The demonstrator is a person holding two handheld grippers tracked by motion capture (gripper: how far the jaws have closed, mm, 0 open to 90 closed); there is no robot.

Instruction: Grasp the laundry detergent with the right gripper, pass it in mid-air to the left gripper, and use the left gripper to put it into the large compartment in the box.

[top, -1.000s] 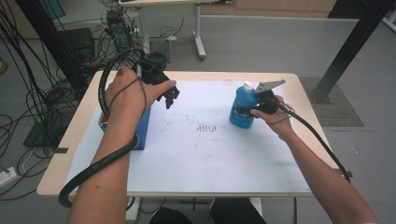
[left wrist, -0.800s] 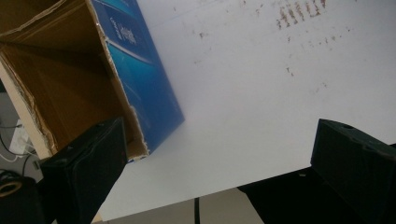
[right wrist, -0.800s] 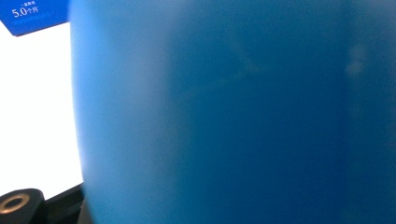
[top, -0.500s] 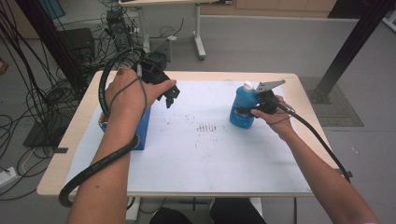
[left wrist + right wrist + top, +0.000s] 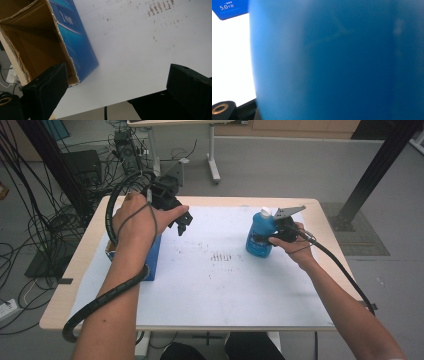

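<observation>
- The counter (image 5: 75,290) has a pale wood rim and is topped by a white sheet (image 5: 220,290), smudged with dark marks near its middle.
- On the sheet's right, the right tongs (image 5: 267,239) are clamped on an upright blue bottle (image 5: 260,237) with a white cap; the bottle's base rests on the sheet.
- On the left, the left tongs (image 5: 181,224) hang over the sheet with jaws spread wide, holding nothing, just beside an open blue carton (image 5: 152,257) near the counter's left edge.
- Beyond the counter lies grey floor (image 5: 280,170), with tangled cables (image 5: 30,220) at left, a dark diagonal post (image 5: 375,170) at right, and another table's white legs (image 5: 214,160) at the back.
</observation>
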